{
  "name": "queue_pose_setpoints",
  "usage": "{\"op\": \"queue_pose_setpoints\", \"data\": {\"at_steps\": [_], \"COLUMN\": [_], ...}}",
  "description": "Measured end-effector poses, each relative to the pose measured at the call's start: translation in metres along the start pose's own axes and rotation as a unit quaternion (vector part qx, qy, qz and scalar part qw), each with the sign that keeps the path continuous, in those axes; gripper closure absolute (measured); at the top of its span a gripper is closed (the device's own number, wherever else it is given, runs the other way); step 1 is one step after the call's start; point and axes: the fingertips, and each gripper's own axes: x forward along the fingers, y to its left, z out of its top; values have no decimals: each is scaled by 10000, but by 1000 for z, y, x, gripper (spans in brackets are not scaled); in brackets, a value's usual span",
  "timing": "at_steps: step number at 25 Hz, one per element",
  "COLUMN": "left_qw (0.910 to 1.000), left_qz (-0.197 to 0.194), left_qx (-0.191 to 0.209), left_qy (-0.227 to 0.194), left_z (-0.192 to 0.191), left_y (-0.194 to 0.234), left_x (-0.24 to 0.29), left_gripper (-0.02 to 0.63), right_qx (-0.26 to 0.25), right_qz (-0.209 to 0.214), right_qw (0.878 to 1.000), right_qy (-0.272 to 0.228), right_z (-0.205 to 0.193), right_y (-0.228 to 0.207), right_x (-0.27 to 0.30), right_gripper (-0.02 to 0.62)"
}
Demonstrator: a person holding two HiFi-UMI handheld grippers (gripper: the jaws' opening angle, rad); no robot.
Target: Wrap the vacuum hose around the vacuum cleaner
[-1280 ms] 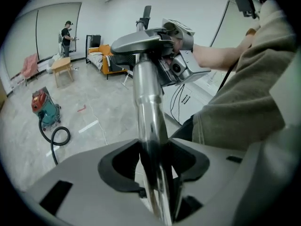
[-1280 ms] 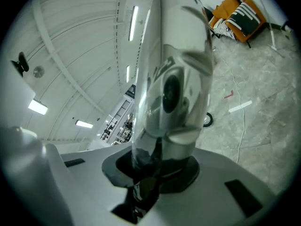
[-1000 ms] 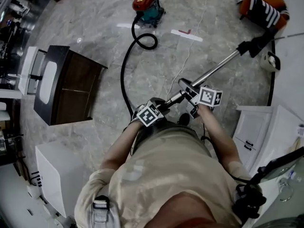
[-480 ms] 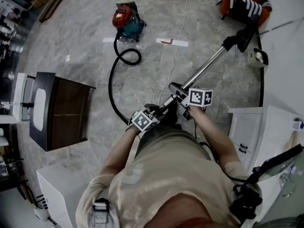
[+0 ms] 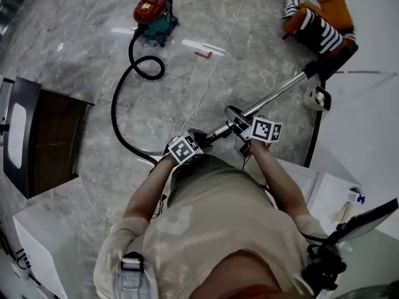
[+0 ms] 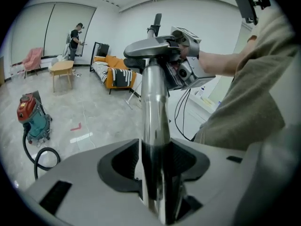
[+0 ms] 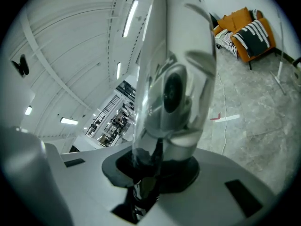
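The vacuum hose (image 5: 113,112) is black and ribbed. It leaves the red-and-teal vacuum cleaner (image 5: 151,11) at the far end of the marble floor (image 5: 75,55), curls into one loop beside it and sweeps in a long arc to the person. There it meets the shiny metal wand (image 5: 277,95). The fingers of the left gripper (image 6: 153,173) and the right gripper (image 7: 150,173) are each clamped on this wand.
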Motion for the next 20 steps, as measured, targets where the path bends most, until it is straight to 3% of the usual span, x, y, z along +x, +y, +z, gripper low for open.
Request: {"op": "queue_pose_setpoints", "data": {"at_steps": [7,15,20], "left_qw": [9993,9961,9915], "left_qz": [227,651,1124], "left_qx": [-20,-414,-607], "left_qy": [-293,-425,-240], "left_z": [53,93,131], "left_y": [49,97,135], "left_x": [12,23,38], "left_gripper": [414,415,414], "right_qx": [-248,-572,-500], "right_qz": [8,621,1029], "right_qw": [9995,9946,9907], "right_qy": [199,604,737], "right_z": [64,117,164], "right_y": [-17,-29,-58], "right_x": [22,54,69], "right_gripper": [514,514,514]}}
